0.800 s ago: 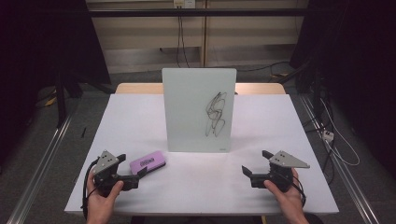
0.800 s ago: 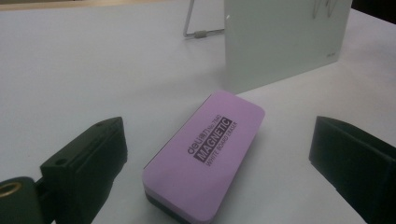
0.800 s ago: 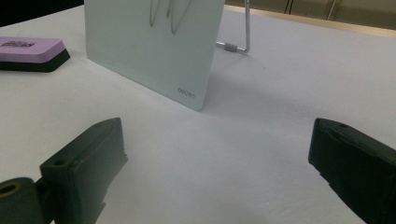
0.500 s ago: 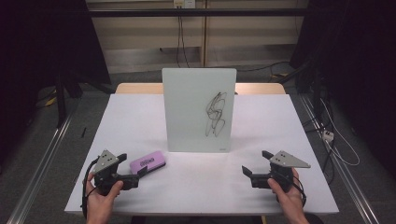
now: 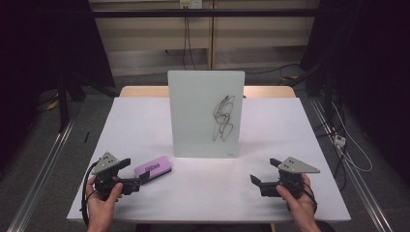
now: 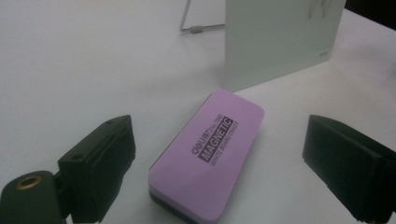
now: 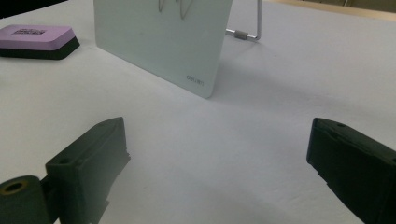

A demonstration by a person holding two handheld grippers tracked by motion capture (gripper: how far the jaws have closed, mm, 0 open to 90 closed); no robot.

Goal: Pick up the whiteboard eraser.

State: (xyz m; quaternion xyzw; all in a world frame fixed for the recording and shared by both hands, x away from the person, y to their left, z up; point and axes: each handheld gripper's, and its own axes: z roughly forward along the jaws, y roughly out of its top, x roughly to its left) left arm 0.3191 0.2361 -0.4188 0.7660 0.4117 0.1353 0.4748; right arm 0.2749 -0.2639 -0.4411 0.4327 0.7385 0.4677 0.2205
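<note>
Lower left of high view: flat lilac magnetic whiteboard eraser with black felt base [image 5: 153, 167] lies on white table [image 5: 203, 193], long axis running from lower left up toward upper right, far end pointing at upright white glass board with black scribble [image 5: 205, 113]. Left gripper [image 5: 140, 178] low, just beside eraser's near end, jaws wide, eraser between them, pads not pressing. Lower right: right gripper [image 5: 255, 180] jaws spread, nothing between. Versus earlier frames: eraser unmoved, both grippers hold same spots.
</note>
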